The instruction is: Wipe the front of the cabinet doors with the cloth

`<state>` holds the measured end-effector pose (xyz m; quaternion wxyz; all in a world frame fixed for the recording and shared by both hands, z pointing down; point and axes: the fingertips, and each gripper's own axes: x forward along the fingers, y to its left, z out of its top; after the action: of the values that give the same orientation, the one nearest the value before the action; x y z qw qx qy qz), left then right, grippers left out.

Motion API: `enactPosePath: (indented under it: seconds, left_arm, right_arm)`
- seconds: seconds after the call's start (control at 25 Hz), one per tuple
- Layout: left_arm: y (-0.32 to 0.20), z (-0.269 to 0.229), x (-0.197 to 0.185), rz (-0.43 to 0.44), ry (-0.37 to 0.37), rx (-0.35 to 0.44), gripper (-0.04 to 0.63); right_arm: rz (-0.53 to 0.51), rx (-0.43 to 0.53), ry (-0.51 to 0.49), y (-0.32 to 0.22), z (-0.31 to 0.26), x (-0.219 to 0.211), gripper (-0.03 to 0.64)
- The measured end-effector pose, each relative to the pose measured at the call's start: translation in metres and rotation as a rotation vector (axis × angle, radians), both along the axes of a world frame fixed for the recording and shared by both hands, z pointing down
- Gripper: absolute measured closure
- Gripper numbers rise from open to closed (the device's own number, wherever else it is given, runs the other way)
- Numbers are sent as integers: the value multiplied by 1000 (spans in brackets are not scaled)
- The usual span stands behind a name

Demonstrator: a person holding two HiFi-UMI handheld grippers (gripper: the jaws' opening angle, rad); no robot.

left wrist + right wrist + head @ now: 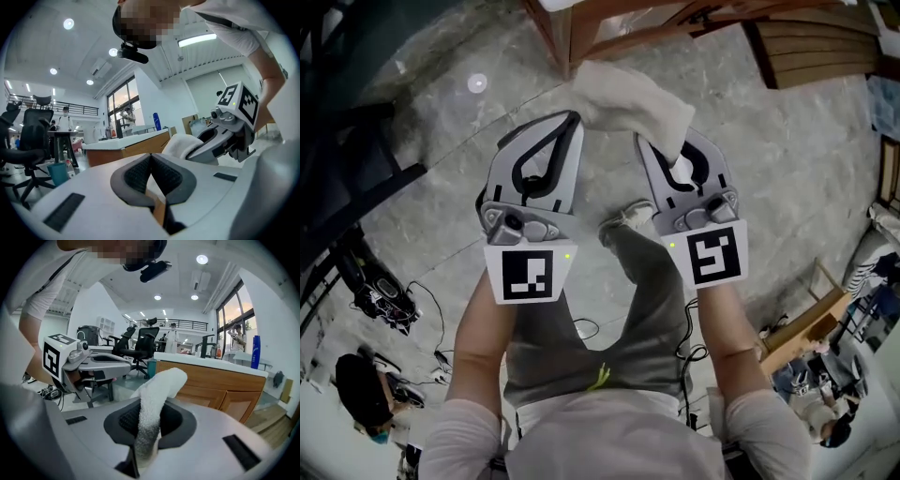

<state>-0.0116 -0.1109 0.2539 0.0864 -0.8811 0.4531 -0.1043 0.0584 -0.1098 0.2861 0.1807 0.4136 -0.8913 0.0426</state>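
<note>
White cloth [158, 385] is pinched between right gripper [149, 425] fingers, its free end kept forward for wiping. Left gripper [151, 164] fingers are pressed together, empty. Cabinet doors [225, 399] not yet reached.

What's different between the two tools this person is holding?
The right tool pinches a white cloth between its jaws; the left tool is shut on nothing. The cloth drapes over the right tool's tip, while the left tool's tip is bare. Both are grey, closed, and held side by side.
</note>
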Motion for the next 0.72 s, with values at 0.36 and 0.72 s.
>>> enactPosePath:
  seconds: [0.36,0.72]
  left_arm:
    - [-28,68,39,13,10,79,577]
    - [-49,103,50,41,-50,199,577]
  right_arm:
    - [-13,53,-57,-39,68,26,546]
    - [-47,157,-94,-61,98,24,546]
